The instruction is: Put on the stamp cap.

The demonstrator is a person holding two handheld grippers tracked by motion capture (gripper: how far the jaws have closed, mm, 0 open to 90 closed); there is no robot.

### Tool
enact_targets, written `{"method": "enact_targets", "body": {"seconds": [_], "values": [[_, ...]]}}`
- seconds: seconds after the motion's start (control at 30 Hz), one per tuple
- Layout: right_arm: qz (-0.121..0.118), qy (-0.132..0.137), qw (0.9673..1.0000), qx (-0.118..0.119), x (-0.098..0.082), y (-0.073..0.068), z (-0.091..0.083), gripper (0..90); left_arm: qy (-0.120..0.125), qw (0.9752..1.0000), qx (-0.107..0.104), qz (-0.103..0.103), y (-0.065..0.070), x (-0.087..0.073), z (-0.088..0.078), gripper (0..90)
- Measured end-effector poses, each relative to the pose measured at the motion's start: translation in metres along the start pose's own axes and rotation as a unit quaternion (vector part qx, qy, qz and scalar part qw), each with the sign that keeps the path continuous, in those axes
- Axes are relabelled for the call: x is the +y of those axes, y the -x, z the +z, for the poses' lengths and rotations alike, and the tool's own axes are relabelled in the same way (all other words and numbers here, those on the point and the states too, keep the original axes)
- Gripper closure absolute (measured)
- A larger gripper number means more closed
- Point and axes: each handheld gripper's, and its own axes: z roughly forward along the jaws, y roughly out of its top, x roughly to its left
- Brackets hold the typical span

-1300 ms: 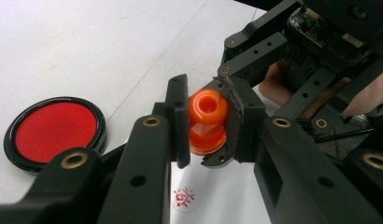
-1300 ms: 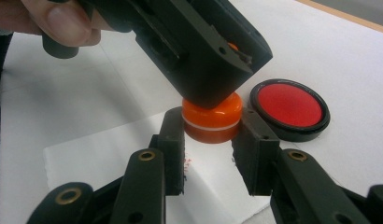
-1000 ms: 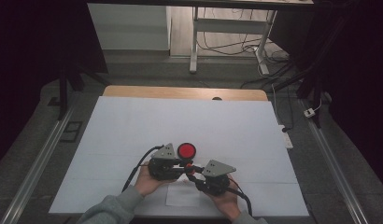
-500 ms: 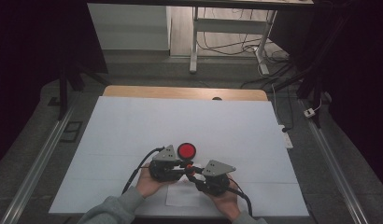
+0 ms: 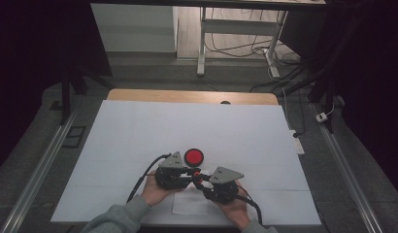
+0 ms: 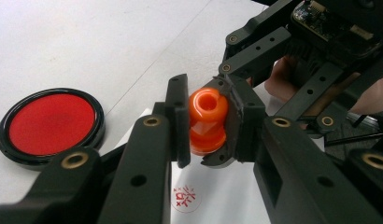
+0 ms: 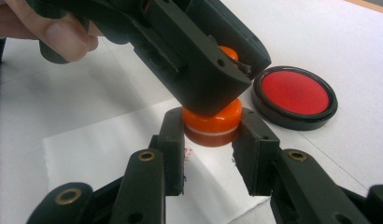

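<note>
An orange stamp (image 5: 196, 172) hangs just above a white paper slip (image 5: 190, 204) near the table's front edge, held between both grippers. My left gripper (image 6: 207, 122) is shut on the stamp's narrow upper handle (image 6: 207, 109). My right gripper (image 7: 212, 128) is shut on its wide lower part (image 7: 212, 120), which has a white band. In the right gripper view the left gripper's fingers (image 7: 203, 70) cover the top of the stamp. A red stamped mark (image 6: 186, 198) shows on the paper below. A round red ink pad (image 5: 193, 157) in a black case lies just beyond the grippers.
A white sheet (image 5: 139, 131) covers the wooden table (image 5: 187, 96). Metal rails (image 5: 41, 165) run along both sides. Cables and desk legs (image 5: 202, 48) stand on the floor beyond the table's far edge.
</note>
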Motion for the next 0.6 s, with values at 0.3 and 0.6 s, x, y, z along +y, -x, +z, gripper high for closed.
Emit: {"method": "enact_targets", "body": {"seconds": [0.3, 0.6], "values": [[0.003, 0.001, 1.0000, 0.000, 0.0005, 0.0001, -0.0013, 64.7, 0.010, 0.9999, -0.001, -0.007, 0.0006, -0.0009, 0.0000, 73.1], [0.005, 0.005, 1.0000, 0.005, 0.0012, 0.0010, -0.0014, 64.5, -0.001, 1.0000, -0.004, 0.000, -0.0011, 0.0034, -0.0025, 72.9]]}}
